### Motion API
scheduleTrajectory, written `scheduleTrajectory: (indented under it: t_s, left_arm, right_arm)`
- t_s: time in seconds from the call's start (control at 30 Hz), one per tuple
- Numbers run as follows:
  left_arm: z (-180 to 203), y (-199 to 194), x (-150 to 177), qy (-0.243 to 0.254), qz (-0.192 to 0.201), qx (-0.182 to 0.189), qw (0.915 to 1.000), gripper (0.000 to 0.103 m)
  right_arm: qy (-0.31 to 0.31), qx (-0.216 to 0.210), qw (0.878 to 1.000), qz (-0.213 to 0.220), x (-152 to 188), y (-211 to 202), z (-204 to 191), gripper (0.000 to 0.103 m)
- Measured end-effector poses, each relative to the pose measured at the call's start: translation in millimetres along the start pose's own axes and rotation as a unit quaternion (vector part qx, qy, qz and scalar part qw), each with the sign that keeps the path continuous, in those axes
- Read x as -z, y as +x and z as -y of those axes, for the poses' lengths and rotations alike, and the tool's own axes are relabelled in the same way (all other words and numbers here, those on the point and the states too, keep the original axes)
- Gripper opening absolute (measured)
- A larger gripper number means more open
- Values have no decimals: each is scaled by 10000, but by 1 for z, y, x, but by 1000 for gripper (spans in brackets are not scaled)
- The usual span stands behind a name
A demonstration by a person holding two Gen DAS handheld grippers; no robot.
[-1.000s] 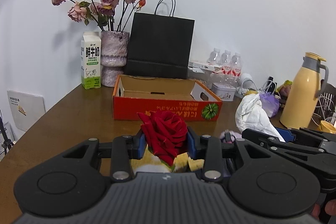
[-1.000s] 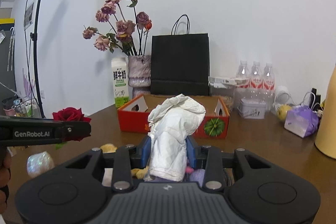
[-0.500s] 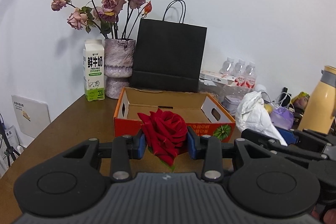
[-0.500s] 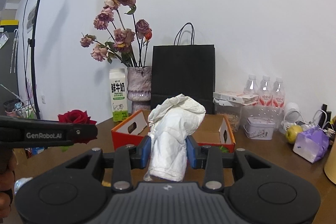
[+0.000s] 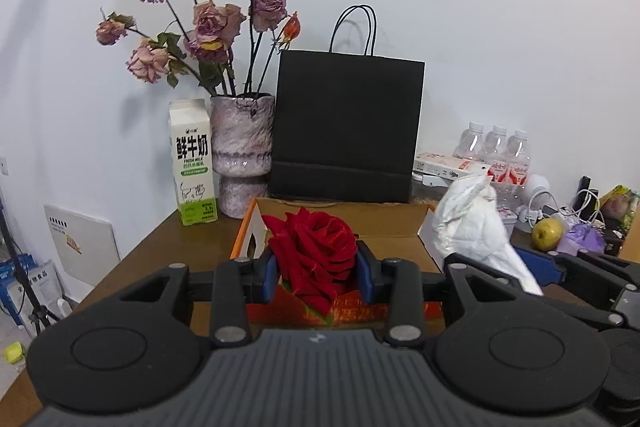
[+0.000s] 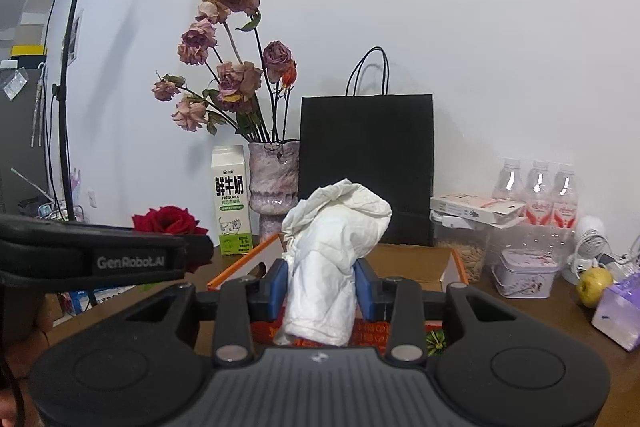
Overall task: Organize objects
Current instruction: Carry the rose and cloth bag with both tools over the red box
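While the left gripper [image 5: 316,281] clamps a soft red rose bloom [image 5: 314,251] and the right gripper [image 6: 320,285] clamps a crumpled white tissue wad [image 6: 332,259], both hang just short of the open orange cardboard box [image 5: 394,227] beyond the jaws. Releasing early would likely drop either on the brown table [image 5: 176,247]; petals could crush.

Left gripper [image 5: 316,277] clamps red rose [image 5: 314,251] btwn blue pads, centre frame. Open orange carton box [image 5: 394,227] just behind rose. Black paper bag [image 5: 346,125] at 12 o'clock, against wall. Vase w/ dried roses [image 5: 243,141] & milk carton [image 5: 193,163] at 10 o'clock. Right gripper [image 5: 536,269] at 3 o'clock, pinching white crumpled cloth [image 5: 474,227]. Water bottles [image 5: 496,149], yellow fruit [image 5: 547,233] beyond, at 2–3 o'clock.
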State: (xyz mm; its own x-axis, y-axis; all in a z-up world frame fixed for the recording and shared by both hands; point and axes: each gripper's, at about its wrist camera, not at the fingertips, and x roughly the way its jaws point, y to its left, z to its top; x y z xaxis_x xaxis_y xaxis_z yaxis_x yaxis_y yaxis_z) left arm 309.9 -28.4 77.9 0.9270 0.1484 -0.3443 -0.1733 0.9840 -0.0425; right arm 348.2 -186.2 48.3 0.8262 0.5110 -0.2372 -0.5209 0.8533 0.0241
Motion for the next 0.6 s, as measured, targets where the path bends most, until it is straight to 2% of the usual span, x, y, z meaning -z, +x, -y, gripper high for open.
scheduleTrajectory:
  t_s: [0.4,0.6]
  left_arm:
    - [13,40,-21,26,-11,-223,9997,38]
    - [16,67,-28,-44,-152,-244,9996,38]
  right_arm:
    - [-62,-81,9999,-14,-16,44,21,35]
    - [-32,-71,10000,7,-26,67,35,35]
